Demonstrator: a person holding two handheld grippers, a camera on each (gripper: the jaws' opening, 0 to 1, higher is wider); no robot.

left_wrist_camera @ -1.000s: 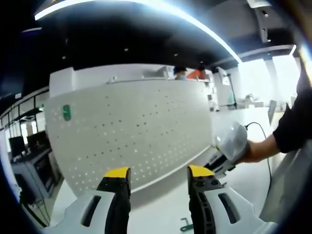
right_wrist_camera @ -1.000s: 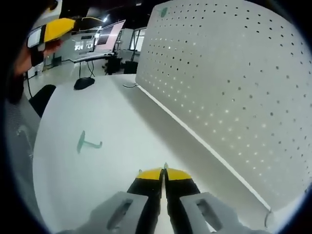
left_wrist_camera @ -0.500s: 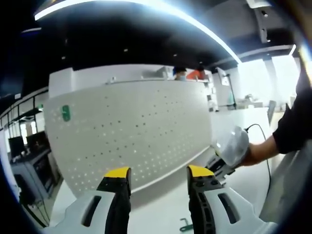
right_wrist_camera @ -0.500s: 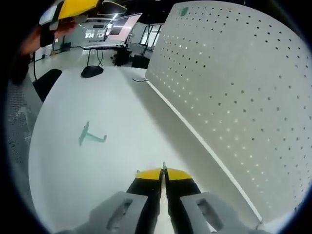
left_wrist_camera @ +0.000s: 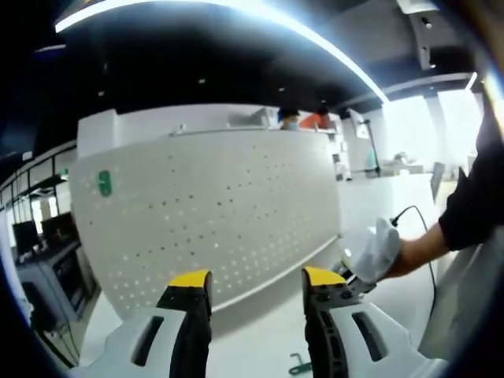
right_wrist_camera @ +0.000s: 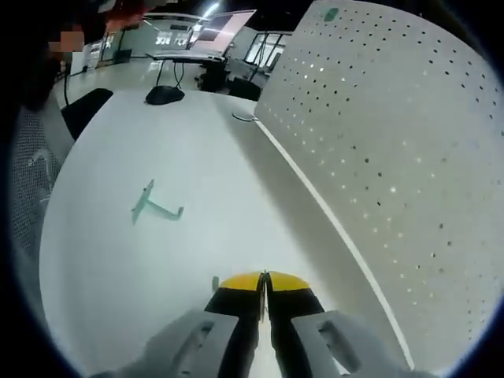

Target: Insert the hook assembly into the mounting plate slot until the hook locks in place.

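Hook assembly (right_wrist_camera: 156, 207): a small green piece is lying flat on the white table (right_wrist_camera: 118, 283), well apart from the pegboard; in the left gripper view a bit of it (left_wrist_camera: 299, 365) is showing at the near edge between the jaws.
Build: it is being judged as thin, light and stiff, probably plastic, with a flat back bar and a slim arm sticking out sideways.
Handling: it is likely to skate on the smooth tabletop if it is nudged, and the slim arm is being read as the part most easily bent or snapped.
Where to grip: the arm near its junction with the back bar is being favoured, so that the bar is left free to enter a slot.
Mounting plate (right_wrist_camera: 409, 142): a white perforated panel is standing upright along the far side of the table; a small green tag (left_wrist_camera: 104, 183) is sitting near its upper left corner.
Left gripper (left_wrist_camera: 257, 279): the yellow-tipped jaws are being held wide apart, with nothing between them and nothing being touched.
Right gripper (right_wrist_camera: 263, 277): the yellow tips are being pressed together; a thin sliver seems to be sticking up at the seam, but whether anything is being pinched cannot be told at this size.
Right gripper seen from the left (left_wrist_camera: 358, 264): it is being held low over the table, near the panel's right end.
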